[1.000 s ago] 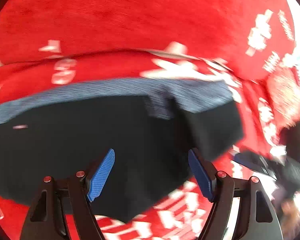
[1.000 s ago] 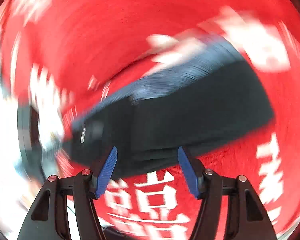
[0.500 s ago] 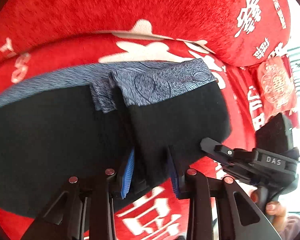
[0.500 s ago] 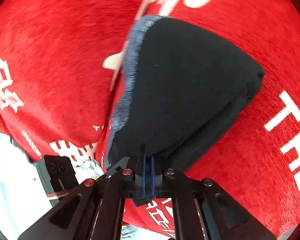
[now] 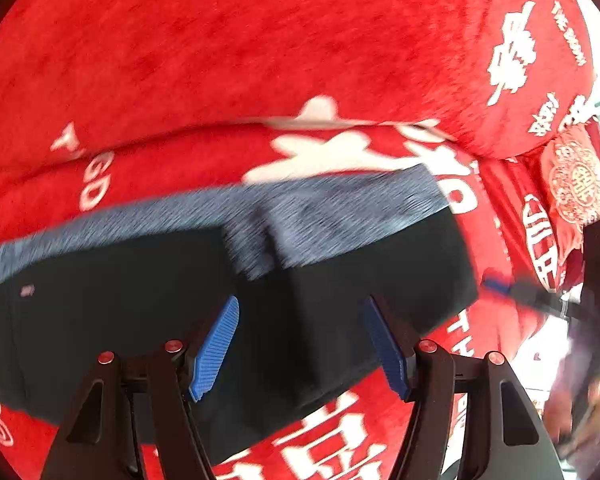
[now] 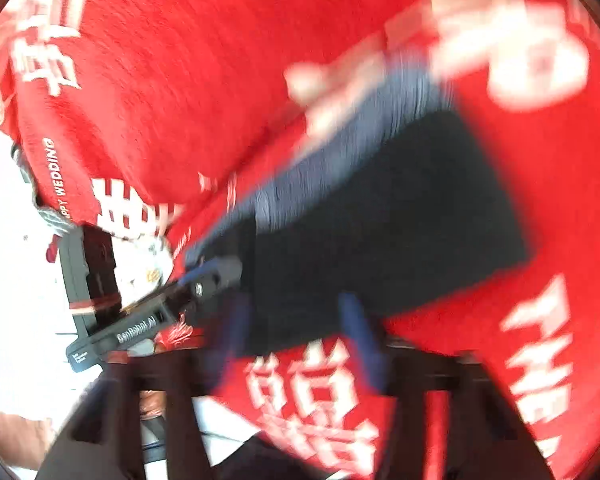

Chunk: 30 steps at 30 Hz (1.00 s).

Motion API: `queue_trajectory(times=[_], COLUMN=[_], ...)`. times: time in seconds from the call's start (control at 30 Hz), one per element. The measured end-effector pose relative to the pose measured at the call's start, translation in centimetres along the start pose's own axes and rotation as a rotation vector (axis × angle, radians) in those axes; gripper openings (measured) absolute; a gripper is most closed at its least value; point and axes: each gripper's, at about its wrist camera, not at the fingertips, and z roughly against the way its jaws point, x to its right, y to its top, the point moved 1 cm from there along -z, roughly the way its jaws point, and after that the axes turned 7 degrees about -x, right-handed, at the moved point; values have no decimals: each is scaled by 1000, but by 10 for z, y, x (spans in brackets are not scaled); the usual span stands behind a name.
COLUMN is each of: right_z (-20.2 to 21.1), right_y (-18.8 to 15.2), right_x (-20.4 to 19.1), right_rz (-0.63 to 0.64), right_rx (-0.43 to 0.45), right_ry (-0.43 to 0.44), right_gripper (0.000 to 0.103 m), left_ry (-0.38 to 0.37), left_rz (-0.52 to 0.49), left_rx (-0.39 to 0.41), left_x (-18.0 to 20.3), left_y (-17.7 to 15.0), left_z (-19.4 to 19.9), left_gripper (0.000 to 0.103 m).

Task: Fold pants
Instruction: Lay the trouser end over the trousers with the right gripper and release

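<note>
Red plush blanket [image 5: 228, 60] printed with white characters, covering the supporting surface; folded black pants [image 5: 112, 300], grey-blue waistband, lying flat directly upon it.

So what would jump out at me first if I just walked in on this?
The bright red blanket with big white lettering fills both views. On it lies a dark folded pair of pants with a grey-blue waistband along its far edge. At the bottom, the left claw, blue-padded, has just been opening above the fabric.
</note>
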Motion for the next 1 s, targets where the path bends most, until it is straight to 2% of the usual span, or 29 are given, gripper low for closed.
queue_trajectory(times=[0.07, 0.13, 0.2, 0.23, 0.27, 0.3, 0.37, 0.43, 0.47, 0.5, 0.57, 0.6, 0.7, 0.8, 0.87, 0.9, 0.93, 1.0], right_z=[27, 27, 11, -1, -19, -31, -41, -44, -47, -50, -62, -68, -68, -53, -42, -45, -45, -76], right_y=[29, 57, 80, 88, 96, 97, 94, 89, 88, 88, 90, 90, 87, 68, 52, 44, 38, 36], right_x=[7, 27, 51, 67, 82, 89, 87, 73, 66, 62, 46, 37, 16, -23, -46, -61, -63, -86], right_rz=[41, 13, -37, -71, -116, -160, -198, -142, -99, -44, 69, 105, 122, 210, 261, 276, 279, 281], right_rx=[120, 135, 91, 50, -9, -49, -37, -27, -26, -37, -32, -34, -32, 68, 124, 128, 109, 22], right_ry=[-80, -144, -165, -152, -113, -71, -75, -131, -201, -296, -456, -512, -574, -645, -608, -544, -501, -405], right_gripper=[77, 77, 75, 70, 46, 40, 40, 40, 43, 56, 67, 67, 67, 67, 67, 67, 67, 67], left_ry=[-8, -12, -22, -19, -6, 12, 51, 57, 50, 58, 85, 91, 94, 123, 155, 169, 182, 203], left_rz=[-34, -64, -81, -87, -93, -98, -101, -96, -109, -135, -160, -159, -119, -48, -2, 14, 33, 65], left_rx=[3, -11, -27, -33, -38, -43, -57, -86, -73, -67, -81, -87, -63, -31, -25, -25, -28, -41], left_x=[18, 33, 46, 50, 52, 53, 46, 34, 31, 33, 37, 36, 23, -6, -27, -34, -42, -56], left_y=[11, 19, 25, 25, 24, 22, 14, 5, 2, 0, -2, -3, -10, -20, -27, -31, -35, -42], left_z=[-9, -22, -36, -42, -48, -53, -61, -73, -73, -72, -69, -66, -45, -25, -17, -16, -16, -15], left_gripper=[66, 66, 66, 66, 66, 66, 66, 66, 66, 66, 66, 66, 66, 66, 66, 66, 66, 66])
